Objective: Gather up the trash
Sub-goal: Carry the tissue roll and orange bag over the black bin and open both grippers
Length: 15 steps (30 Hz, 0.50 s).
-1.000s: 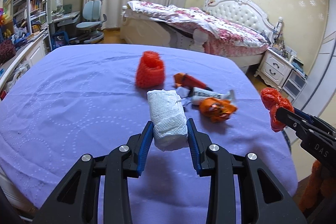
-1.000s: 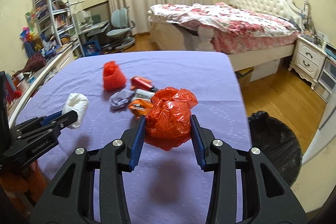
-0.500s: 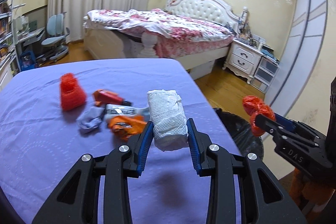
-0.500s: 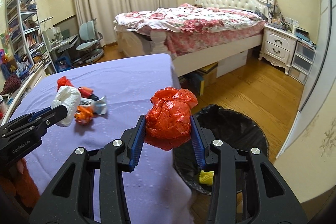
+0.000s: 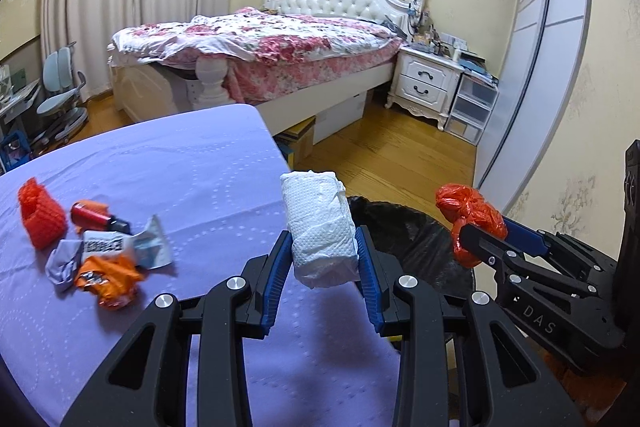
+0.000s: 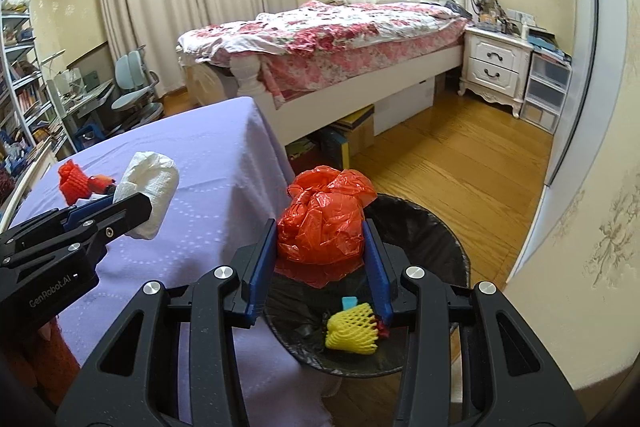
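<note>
Carrying now: I have one piece of trash clamped in each tool, both headed for the bin.
Left gripper (image 5: 323, 259): narrow, pads pressed on the wad of white paper towel (image 5: 318, 223), which stands up out of the jaws over the near right corner of the table (image 5: 192, 155).
Paper towel handling: I judge it light, soft and springy; the grip sits low on the wad, so it could tip but hardly slip on that embossed surface.
Right gripper (image 6: 322, 259): narrow, pads squeezing the crumpled orange plastic bag (image 6: 326, 219) at its middle, right above the black-lined trash bin (image 6: 440, 227).
Bag handling: I judge it featherlight, slick and crackly; it may cling to a pad on release.
Bin contents: a yellow foam fruit net (image 6: 352, 331) lies inside.
Left on table: a red foam net (image 5: 40, 215), an orange wrapper (image 5: 108, 283) and a crumpled printed packet (image 5: 124, 247), close together at the left.
</note>
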Each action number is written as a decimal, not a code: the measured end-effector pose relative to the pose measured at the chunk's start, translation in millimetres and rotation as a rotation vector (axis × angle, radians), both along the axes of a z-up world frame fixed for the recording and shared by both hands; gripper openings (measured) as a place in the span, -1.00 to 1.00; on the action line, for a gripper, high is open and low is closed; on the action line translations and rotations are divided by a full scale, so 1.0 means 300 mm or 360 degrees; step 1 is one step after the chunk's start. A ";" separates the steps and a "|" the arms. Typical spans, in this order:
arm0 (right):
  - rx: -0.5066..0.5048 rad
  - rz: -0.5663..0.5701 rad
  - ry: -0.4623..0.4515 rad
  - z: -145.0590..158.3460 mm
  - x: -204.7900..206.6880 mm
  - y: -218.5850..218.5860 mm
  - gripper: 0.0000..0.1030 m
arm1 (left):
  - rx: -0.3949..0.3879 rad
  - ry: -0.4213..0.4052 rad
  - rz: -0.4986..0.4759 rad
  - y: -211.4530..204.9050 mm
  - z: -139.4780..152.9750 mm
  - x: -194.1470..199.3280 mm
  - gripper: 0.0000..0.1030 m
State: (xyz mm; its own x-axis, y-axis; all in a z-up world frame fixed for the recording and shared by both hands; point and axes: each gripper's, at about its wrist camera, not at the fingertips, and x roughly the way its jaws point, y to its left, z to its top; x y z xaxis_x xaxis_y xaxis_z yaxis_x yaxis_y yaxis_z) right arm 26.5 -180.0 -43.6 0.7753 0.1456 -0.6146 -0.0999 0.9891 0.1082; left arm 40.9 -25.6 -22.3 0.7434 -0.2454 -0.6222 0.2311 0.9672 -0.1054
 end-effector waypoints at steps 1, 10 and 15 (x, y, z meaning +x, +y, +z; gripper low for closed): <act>0.0004 -0.0008 0.0005 -0.006 0.001 -0.008 -0.21 | 0.0002 0.0004 -0.0007 -0.010 -0.004 0.005 -0.32; 0.0020 -0.0066 0.0038 -0.042 0.026 -0.080 -0.21 | 0.0048 0.0047 -0.0061 -0.095 -0.047 0.059 -0.32; 0.0032 -0.0089 0.0046 -0.053 0.043 -0.106 -0.21 | 0.0067 0.0074 -0.0065 -0.117 -0.066 0.085 -0.32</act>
